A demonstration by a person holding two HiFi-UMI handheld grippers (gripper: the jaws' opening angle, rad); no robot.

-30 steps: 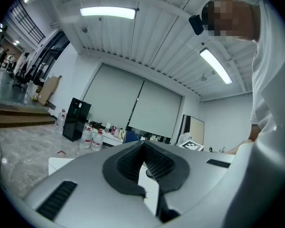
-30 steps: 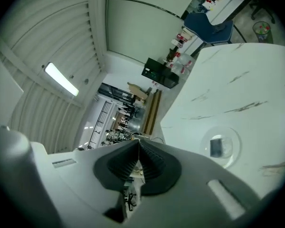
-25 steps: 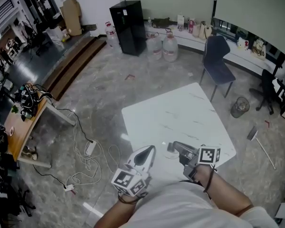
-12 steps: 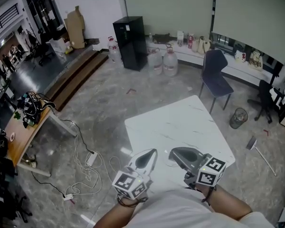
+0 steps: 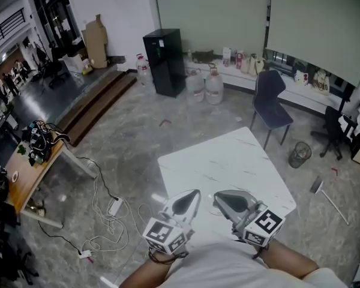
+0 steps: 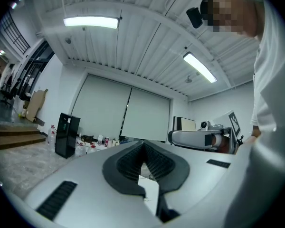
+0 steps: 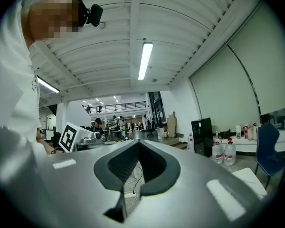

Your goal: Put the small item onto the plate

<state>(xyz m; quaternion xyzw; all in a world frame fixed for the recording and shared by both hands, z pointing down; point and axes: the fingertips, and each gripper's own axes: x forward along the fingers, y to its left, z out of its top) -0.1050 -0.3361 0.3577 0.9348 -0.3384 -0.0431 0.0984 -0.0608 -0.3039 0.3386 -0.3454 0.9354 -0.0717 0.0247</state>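
While held side by side over the white table's (image 5: 228, 155) near edge, the left gripper (image 5: 194, 194) and right gripper (image 5: 218, 198) are seen closed, empty.

A white shirt (image 5: 228, 264) is worn. The left gripper (image 5: 194, 193) and the right gripper (image 5: 218, 198) are cased in smooth light grey shells. Each is fitted with a white marker cube (image 5: 164, 233) printed with black squares. The fingers (image 6: 126, 164) are lined with dark ribbed pads. A dark camera (image 7: 93, 13) is mounted at the head.
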